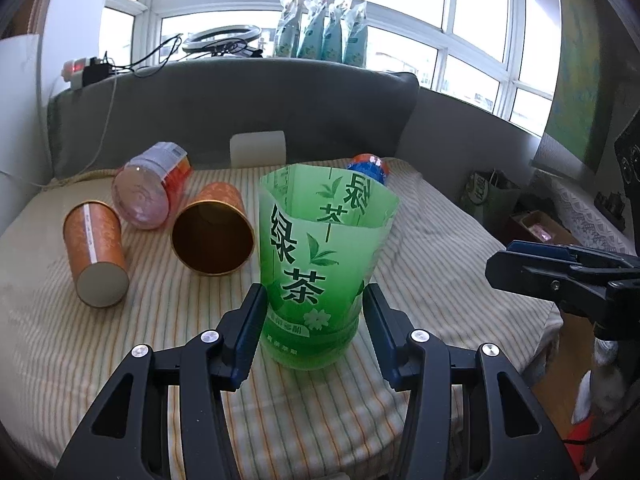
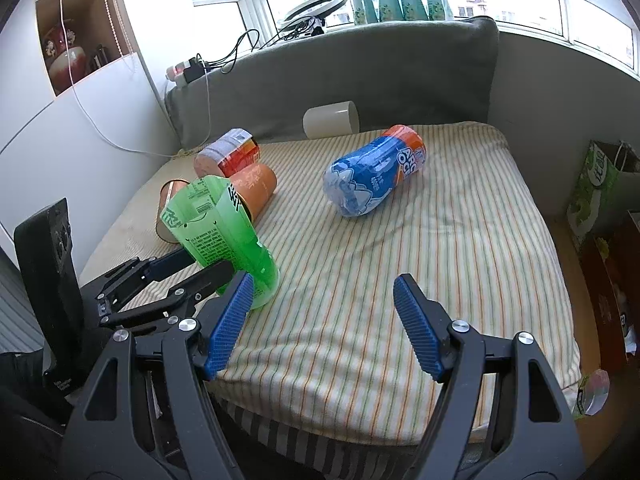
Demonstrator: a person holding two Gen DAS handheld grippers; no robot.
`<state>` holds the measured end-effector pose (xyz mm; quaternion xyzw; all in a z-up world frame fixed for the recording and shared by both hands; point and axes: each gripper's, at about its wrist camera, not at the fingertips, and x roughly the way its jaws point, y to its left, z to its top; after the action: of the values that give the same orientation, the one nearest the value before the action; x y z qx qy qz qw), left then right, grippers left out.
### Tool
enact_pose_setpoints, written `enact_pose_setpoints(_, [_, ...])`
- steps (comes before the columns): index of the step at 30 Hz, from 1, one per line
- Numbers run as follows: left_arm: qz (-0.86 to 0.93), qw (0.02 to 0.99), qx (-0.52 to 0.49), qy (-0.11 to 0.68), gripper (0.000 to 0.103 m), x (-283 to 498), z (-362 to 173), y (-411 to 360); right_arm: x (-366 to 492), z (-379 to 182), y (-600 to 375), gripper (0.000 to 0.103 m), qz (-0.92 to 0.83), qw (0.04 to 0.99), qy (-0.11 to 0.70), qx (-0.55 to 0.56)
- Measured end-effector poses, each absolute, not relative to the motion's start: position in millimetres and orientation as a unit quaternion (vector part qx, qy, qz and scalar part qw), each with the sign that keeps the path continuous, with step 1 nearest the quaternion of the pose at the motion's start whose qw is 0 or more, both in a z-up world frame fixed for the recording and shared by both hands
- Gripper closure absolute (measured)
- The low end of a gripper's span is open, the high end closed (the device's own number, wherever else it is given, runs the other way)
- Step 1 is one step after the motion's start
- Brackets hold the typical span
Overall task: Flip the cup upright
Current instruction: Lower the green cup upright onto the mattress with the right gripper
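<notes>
A green cup cut from a tea bottle (image 1: 320,264) stands upright on the striped cushion (image 1: 440,272), open end up. My left gripper (image 1: 314,320) has its fingers on either side of the cup's lower part, close to its walls; whether they press it I cannot tell. The cup also shows in the right wrist view (image 2: 224,236), tilted slightly, with the left gripper (image 2: 208,270) at its base. My right gripper (image 2: 324,320) is open and empty, over the cushion's front, right of the green cup.
Lying on their sides on the cushion (image 2: 440,240): two orange paper cups (image 1: 94,252) (image 1: 214,232), a clear cup with an orange label (image 1: 150,190), a blue cup (image 2: 372,172) and a white cup (image 2: 330,119). A grey backrest (image 1: 256,108) stands behind.
</notes>
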<state>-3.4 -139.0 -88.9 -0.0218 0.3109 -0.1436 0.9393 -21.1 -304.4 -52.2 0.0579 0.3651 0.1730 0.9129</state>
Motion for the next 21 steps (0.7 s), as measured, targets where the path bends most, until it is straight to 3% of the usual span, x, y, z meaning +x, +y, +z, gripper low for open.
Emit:
enact_pose_setpoints(11, [-0.161,0.932,-0.022,0.325,0.054,-11.7,-92.4,-136.2,-30.2,-51.1,-299.3,0.028,0.170,0.915,0.362,0.059])
enact_pose_setpoints(15, [-0.170,0.928,-0.017,0.330,0.048,-17.8,-92.3,-135.0,-31.7,-51.5,-297.5,0.028,0.171,0.915,0.361,0.061])
enact_pose_setpoints(21, [-0.165,0.929,-0.021,0.329,0.048,-23.2,-88.2,-124.9,-37.2,-50.5,-286.8,0.028,0.173,0.918,0.353,0.056])
